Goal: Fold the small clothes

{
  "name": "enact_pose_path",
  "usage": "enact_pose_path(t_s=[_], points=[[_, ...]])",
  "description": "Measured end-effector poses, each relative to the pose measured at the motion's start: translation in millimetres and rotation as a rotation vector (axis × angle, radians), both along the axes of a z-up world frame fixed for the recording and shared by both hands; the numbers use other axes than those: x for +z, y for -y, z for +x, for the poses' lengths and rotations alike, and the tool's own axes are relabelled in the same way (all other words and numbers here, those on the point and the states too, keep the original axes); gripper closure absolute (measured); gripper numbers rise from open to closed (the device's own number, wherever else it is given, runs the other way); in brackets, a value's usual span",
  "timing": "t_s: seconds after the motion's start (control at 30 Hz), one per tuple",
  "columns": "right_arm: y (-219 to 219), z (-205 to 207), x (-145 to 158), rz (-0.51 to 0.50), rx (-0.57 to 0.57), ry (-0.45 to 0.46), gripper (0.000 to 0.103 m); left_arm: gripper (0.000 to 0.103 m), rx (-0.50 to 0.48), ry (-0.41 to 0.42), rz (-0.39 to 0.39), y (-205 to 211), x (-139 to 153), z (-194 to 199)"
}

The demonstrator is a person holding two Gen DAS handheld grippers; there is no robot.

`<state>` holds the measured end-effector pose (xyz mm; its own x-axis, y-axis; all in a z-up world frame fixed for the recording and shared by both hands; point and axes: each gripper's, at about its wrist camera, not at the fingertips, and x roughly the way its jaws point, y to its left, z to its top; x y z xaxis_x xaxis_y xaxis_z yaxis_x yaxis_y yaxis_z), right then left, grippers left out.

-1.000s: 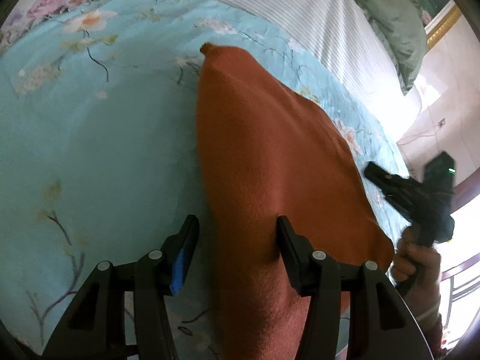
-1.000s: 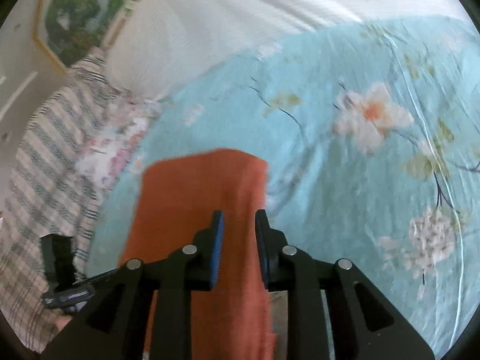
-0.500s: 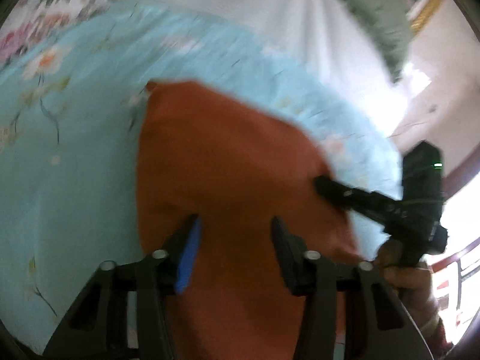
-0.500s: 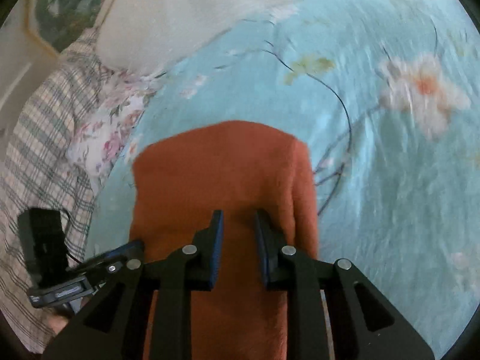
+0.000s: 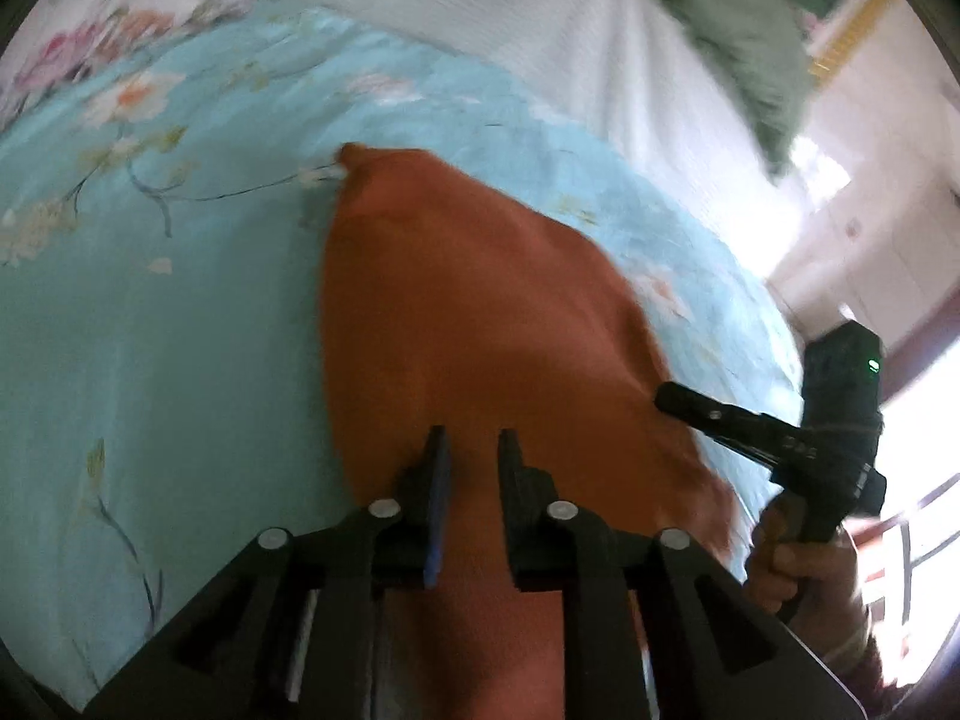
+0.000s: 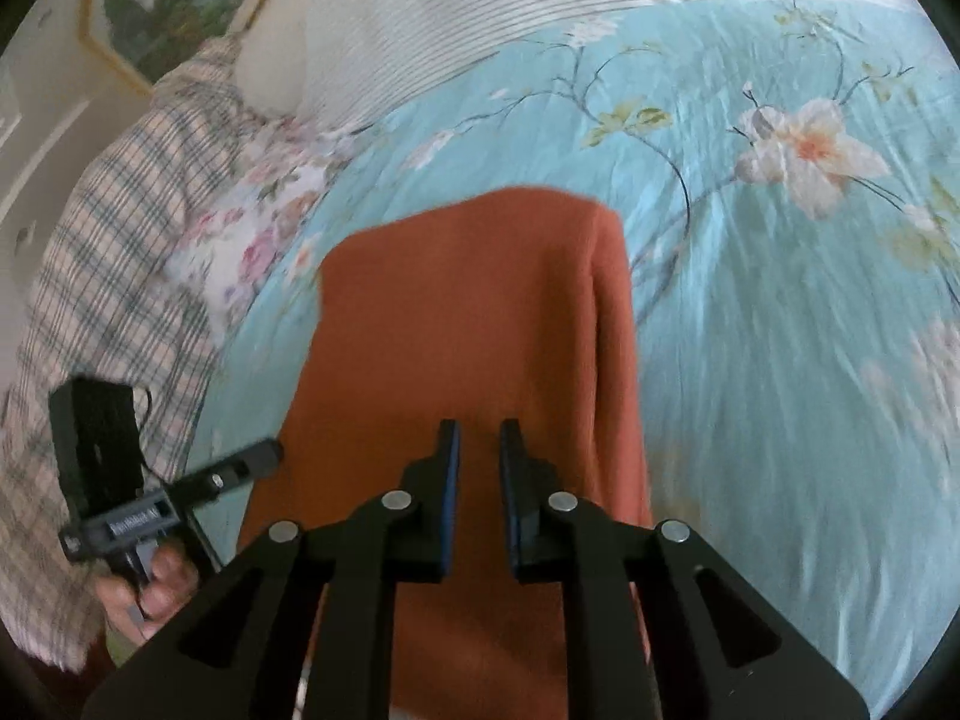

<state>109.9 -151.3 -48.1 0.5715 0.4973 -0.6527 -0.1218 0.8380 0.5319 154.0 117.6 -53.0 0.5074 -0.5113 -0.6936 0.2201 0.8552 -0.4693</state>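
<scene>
The orange cloth point(image 6: 462, 324) lies centre-frame on the floral bedspread point(image 6: 780, 330), its doubled edge at three o'clock. Right gripper point(image 6: 479, 456) hovers low at six o'clock, jaws narrowly parted; left gripper point(image 5: 468, 468) likewise, and whether either pinches fabric is unclear. Looks mid-fold; next, grip the near edge and carry it over.

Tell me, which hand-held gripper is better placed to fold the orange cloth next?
Probably the right hand-held gripper: it sits by the orange cloth's doubled side edge. The left hand-held gripper is over the plain middle.
</scene>
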Motion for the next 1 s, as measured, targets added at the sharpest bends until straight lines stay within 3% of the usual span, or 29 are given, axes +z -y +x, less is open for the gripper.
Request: enact_pose_path(t_s=[0.13, 0.23, 0.37, 0.63, 0.7, 0.73, 0.8, 0.87, 1.0], points=[[6.8, -39.5, -14.9, -0.044, -0.008, -0.029, 0.089, 0.085, -0.096, 0.026, 0.019, 12.9, 7.8, -41.6], [12.6, -53.6, -31.6, -0.061, -0.019, -0.055, 0.089, 0.082, -0.137, 0.012, 0.037, 20.9, -1.8, -66.7], [17.2, -55.9, -35.0, -0.031, -0.046, -0.049, 0.089, 0.087, -0.133, -0.058, 0.060, 25.6, -32.0, -78.7], [14.2, -60.5, -21.3, -0.052, -0.061, -0.043, 0.088, 0.085, -0.104, -0.055, 0.037, 20.5, -24.9, -82.1], [13.9, -63.2, -15.4, -0.050, -0.064, -0.033, 0.085, 0.080, -0.097, -0.043, 0.031, 16.1, -17.2, -82.6], [13.9, -64.7, -13.4, -0.049, -0.066, -0.028, 0.084, 0.072, -0.089, -0.030, 0.024, 13.1, -11.1, -82.6], [12.3, -65.9, -8.3, -0.045, -0.068, -0.016, 0.074, 0.064, -0.067, -0.004, -0.004, 5.0, 0.4, -81.8], [9.7, -63.8, -3.9, -0.040, -0.062, -0.005, 0.071, 0.048, -0.014, 0.016, -0.017, -6.3, 9.5, -74.5], [1.7, -56.6, 1.6, -0.031, -0.037, 0.007, 0.071, 0.044, 0.081, -0.002, -0.035, -26.4, 9.3, -36.3]])
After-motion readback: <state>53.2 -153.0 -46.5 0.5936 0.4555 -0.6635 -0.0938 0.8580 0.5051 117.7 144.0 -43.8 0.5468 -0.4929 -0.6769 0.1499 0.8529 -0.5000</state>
